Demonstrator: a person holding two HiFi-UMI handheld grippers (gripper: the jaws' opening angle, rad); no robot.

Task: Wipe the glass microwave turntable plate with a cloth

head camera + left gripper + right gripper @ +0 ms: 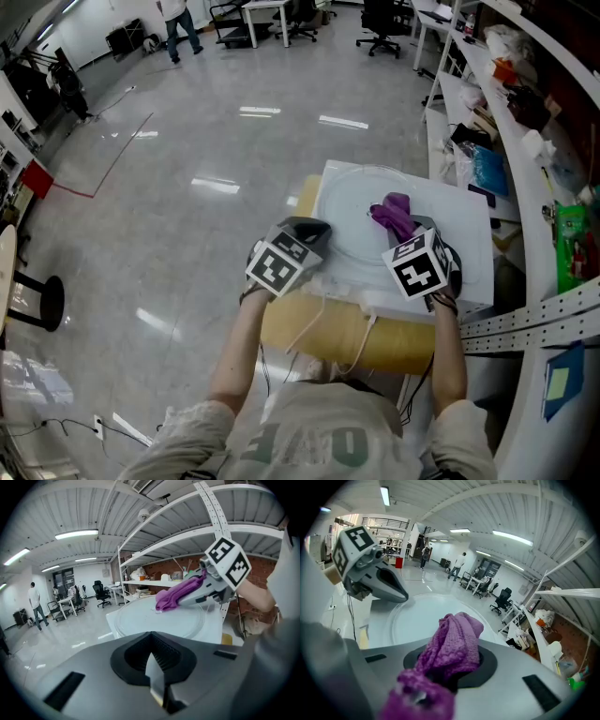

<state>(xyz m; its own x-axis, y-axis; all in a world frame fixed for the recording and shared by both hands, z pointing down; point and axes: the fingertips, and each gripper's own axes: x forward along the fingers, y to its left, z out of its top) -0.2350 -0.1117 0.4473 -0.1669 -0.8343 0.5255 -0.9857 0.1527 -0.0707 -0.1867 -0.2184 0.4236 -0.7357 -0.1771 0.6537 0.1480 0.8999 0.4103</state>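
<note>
Over a white table (469, 246) at centre right of the head view, with glossy floor (187, 187) filling the left half and cluttered shelves (525, 112) along the right edge, working two hand-held tools above a round glass plate (356, 202) lying flat on the tabletop. Clamping a bunched purple cloth (394, 214) in the right gripper (405, 227), jaws closed on the fabric, loose end sticking out forward over the right part of the plate; not showing clearly whether cloth and glass are touching. Holding the left gripper (314, 231) at the plate's lower-left rim, jaws pressed together with nothing between them. Pointing both tools toward the upper part of the head view.
</note>
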